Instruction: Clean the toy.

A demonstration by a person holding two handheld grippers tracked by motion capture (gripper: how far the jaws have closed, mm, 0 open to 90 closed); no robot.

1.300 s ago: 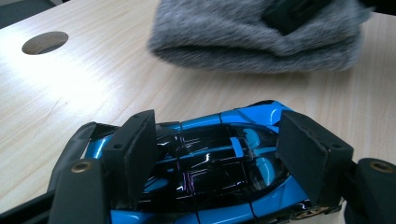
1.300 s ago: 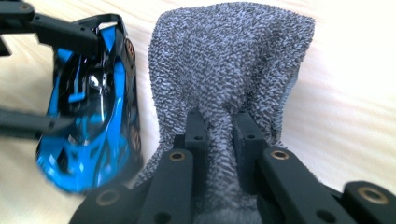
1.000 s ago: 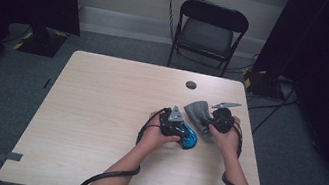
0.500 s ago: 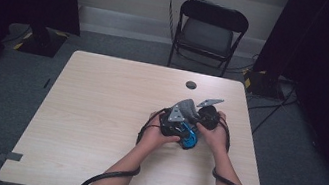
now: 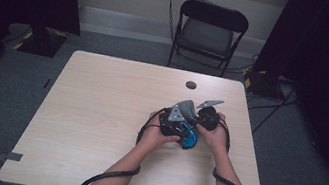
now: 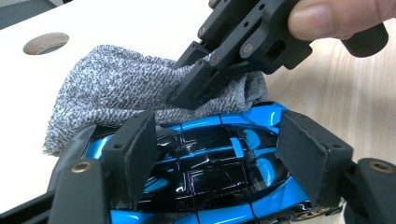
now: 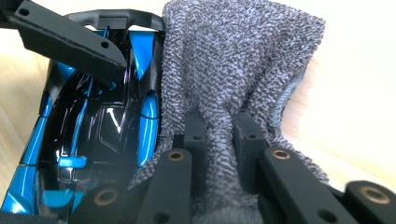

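Blue toy car (image 6: 219, 158) sits on the table (image 5: 98, 112) toward four o'clock from its middle, straddled by the left gripper (image 6: 224, 154), whose pads seem to press its sides. At the car's twelve o'clock, the right gripper (image 7: 219, 140) pinches a grey cloth (image 7: 233, 70) draped against it.

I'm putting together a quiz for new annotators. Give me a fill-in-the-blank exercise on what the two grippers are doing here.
1. The right gripper is shut on a grey ____.
2. The left gripper's jaws stand on either side of a blue and black toy ____.
3. The grey cloth lies against the toy car, which sits on a light wooden ____.
4. Beyond the table stands a black folding ____.

Missing words: cloth; car; table; chair
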